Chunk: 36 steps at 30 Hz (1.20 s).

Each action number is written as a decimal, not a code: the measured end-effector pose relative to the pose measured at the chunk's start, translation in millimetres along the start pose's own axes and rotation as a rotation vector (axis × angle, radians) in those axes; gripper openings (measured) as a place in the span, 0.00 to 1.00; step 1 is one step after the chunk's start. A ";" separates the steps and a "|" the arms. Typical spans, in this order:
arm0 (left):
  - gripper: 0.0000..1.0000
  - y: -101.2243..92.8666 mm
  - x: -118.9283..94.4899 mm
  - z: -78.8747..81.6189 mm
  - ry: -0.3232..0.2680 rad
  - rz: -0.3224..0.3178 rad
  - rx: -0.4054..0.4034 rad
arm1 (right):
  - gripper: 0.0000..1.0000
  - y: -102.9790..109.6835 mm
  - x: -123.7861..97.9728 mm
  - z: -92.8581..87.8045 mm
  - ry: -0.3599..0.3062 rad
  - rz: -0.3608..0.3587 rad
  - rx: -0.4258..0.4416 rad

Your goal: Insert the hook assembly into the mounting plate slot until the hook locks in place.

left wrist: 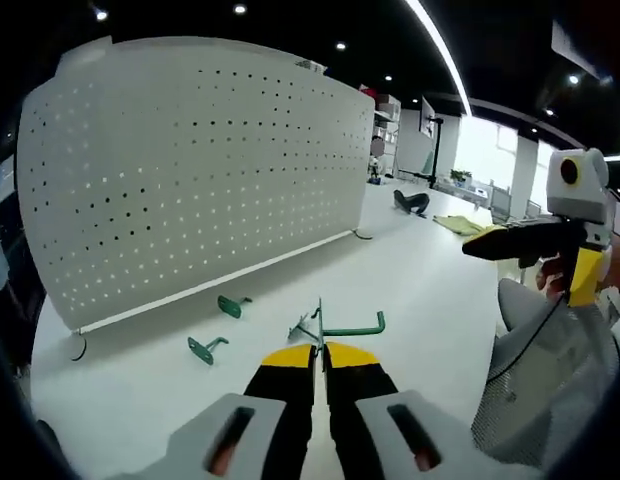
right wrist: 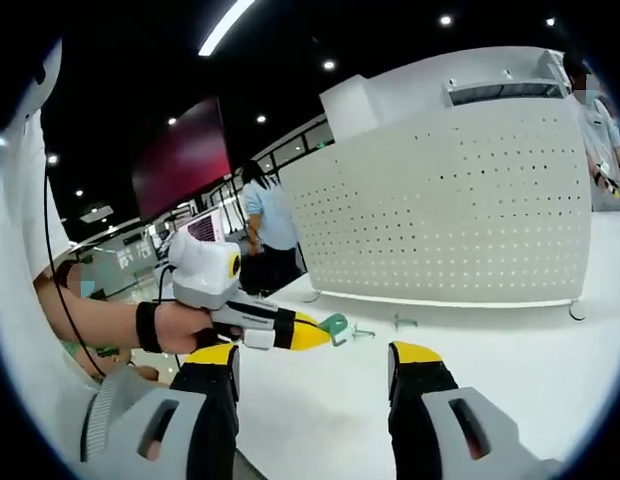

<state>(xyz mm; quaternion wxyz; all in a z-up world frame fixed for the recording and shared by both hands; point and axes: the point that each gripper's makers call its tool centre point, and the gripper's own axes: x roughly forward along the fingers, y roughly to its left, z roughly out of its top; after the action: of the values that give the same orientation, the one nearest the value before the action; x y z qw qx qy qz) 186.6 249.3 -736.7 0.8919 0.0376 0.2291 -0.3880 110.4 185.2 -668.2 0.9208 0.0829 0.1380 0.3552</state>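
Gripping: the left gripper (left wrist: 319,352) has its yellow-tipped jaws pressed together on a green hook assembly (left wrist: 340,327), held above the white table (left wrist: 410,290).
Hook's axis: in the left gripper view its long green arm runs sideways to the right from the jaw tips and ends in an upturned tip; a grey wire bracket sits at its left end, just above the jaws.
Right gripper (right wrist: 315,365): jaws stand wide apart with nothing between them, black arms capped in yellow.
Hooks counted: three in the left gripper view, the held one plus two loose green hooks, one (left wrist: 231,305) nearer the board and one (left wrist: 205,348) nearer the camera, both lying on the table left of the jaws.
Mounting plate (left wrist: 200,170): one white perforated board standing upright on the table, well beyond the held hook, small feet at its lower corners.
Left gripper view adds: the right gripper at the right edge, raised over the table's edge, and dark items on the far end of the table.
Right gripper view adds: the left gripper seen from the side, a hand (right wrist: 180,325) around its handle, a green hook end at its yellow tip, and a person in a blue shirt (right wrist: 268,220) standing behind the board.
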 end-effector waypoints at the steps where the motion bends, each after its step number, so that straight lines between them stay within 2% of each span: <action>1: 0.03 -1.0 -0.4 0.7 -0.005 -0.002 -0.001 | 0.59 0.3 0.5 0.6 -0.003 0.001 0.001; 8: 0.03 -12.5 -7.0 12.1 -0.061 -0.026 -0.006 | 0.57 3.3 4.4 4.1 -0.026 0.004 0.009; 15: 0.03 -21.6 -12.2 21.4 -0.088 -0.041 0.002 | 0.54 5.3 6.1 5.3 -0.039 0.003 0.018; 27: 0.03 -38.5 -22.1 32.7 -0.166 -0.070 -0.012 | 0.42 5.8 9.3 9.5 -0.071 0.001 0.094; 32: 0.03 -46.2 -25.1 36.1 -0.186 -0.089 -0.013 | 0.41 10.7 13.1 10.1 -0.072 0.021 0.084; 36: 0.03 -51.6 -25.3 37.7 -0.180 -0.097 0.011 | 0.38 12.0 15.1 11.4 -0.077 0.027 0.099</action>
<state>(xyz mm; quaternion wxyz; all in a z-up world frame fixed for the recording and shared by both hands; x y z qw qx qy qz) 149.2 221.2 -686.2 0.8888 -0.0038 0.1474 -0.4339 117.1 203.6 -657.4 0.9153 0.1437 0.1188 0.3570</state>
